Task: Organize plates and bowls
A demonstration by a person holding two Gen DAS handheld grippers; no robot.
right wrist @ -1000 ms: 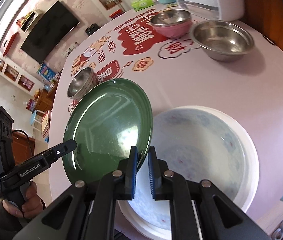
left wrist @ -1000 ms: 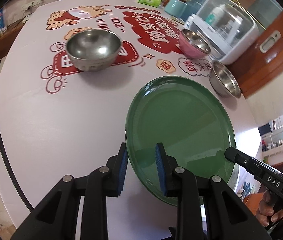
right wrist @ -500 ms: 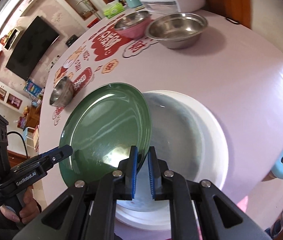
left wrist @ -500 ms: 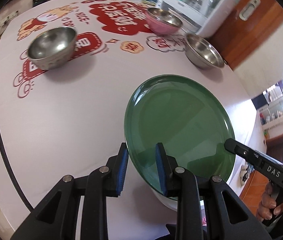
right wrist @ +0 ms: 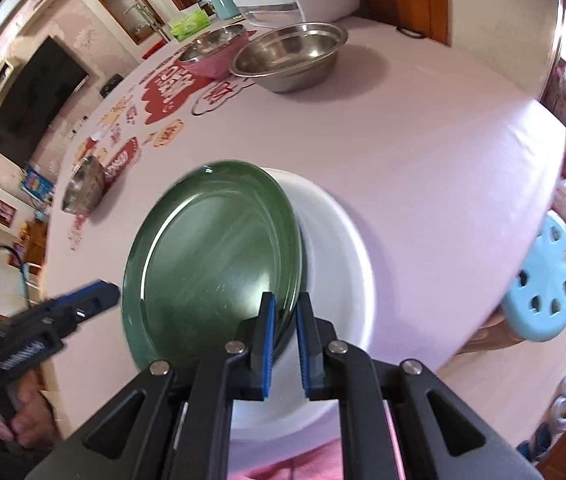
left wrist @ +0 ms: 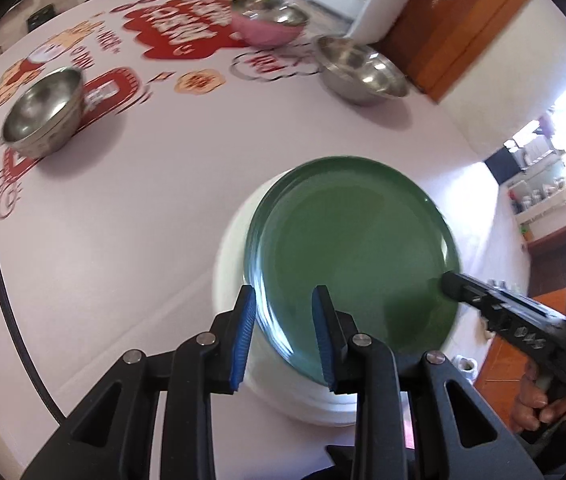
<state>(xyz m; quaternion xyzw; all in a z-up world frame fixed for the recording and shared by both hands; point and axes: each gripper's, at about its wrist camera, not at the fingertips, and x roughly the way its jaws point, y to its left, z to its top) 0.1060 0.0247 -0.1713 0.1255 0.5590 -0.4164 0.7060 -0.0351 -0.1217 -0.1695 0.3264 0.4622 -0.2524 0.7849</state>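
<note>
The right gripper (right wrist: 283,312) has its jaws clamped on the near rim of the green plate (right wrist: 219,256), held tilted over the white plate (right wrist: 339,264) on the worktop (right wrist: 403,152). In the left wrist view the left gripper (left wrist: 283,320) straddles the same plate's edge with jaws apart, not pressing it. Farther off stand a steel bowl (left wrist: 43,112), a wide steel bowl (right wrist: 291,56) and a pink bowl (left wrist: 267,26). Only the right wrist view shows a blue stool (right wrist: 543,280).

Round table (left wrist: 155,208), pale pink cloth with red cartoon print. Resting on it: white plate (right wrist: 343,248), two steel bowls (left wrist: 43,114) (right wrist: 289,58), pink bowl (left wrist: 267,26).
</note>
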